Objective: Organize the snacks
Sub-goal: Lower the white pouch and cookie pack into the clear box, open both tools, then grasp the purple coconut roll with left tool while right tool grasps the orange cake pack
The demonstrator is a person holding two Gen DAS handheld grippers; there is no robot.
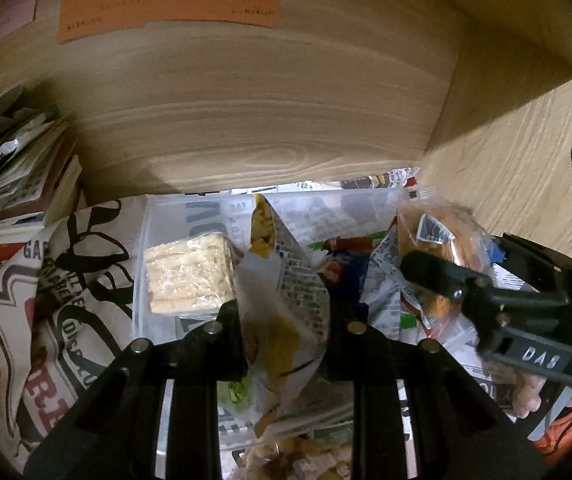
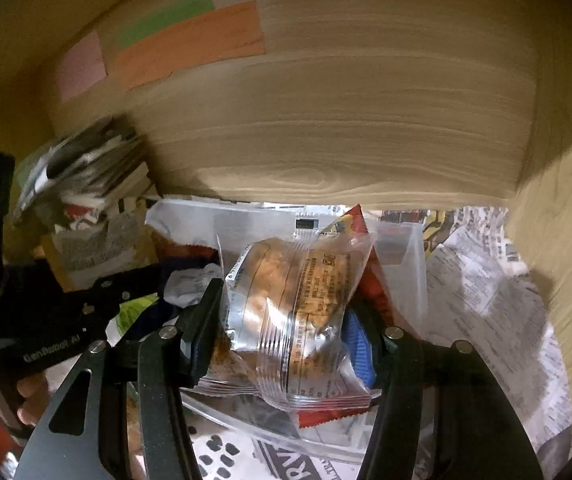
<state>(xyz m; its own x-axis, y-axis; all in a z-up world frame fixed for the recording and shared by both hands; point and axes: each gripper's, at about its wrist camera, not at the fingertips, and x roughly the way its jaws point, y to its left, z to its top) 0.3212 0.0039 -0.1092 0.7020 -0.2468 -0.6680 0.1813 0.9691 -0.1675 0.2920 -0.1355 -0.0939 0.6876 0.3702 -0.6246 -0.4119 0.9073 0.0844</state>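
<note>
Snacks: left tongs (image 1: 286, 312) clamp yellow-white packet (image 1: 281, 304); right tongs (image 2: 286, 320) clamp clear pastry pack (image 2: 294, 304), seemingly above clear bin (image 2: 402, 264).

The handwriting on the orange note (image 1: 169, 4) stuck to the far wooden panel (image 1: 245, 92) is too small and blurred to read, and the pink note (image 1: 1, 8) to its left is cut off by the picture's edge. The stack of books (image 2: 85, 172) at far left is smeared by blur, with no title legible. The yellow-and-white snack bag (image 1: 281, 312) hides the near middle of the clear plastic bin (image 1: 141, 248), and the clear bread packet (image 2: 294, 320) covers most of the red packet (image 2: 370, 280) behind it, whose print cannot be made out.
</note>
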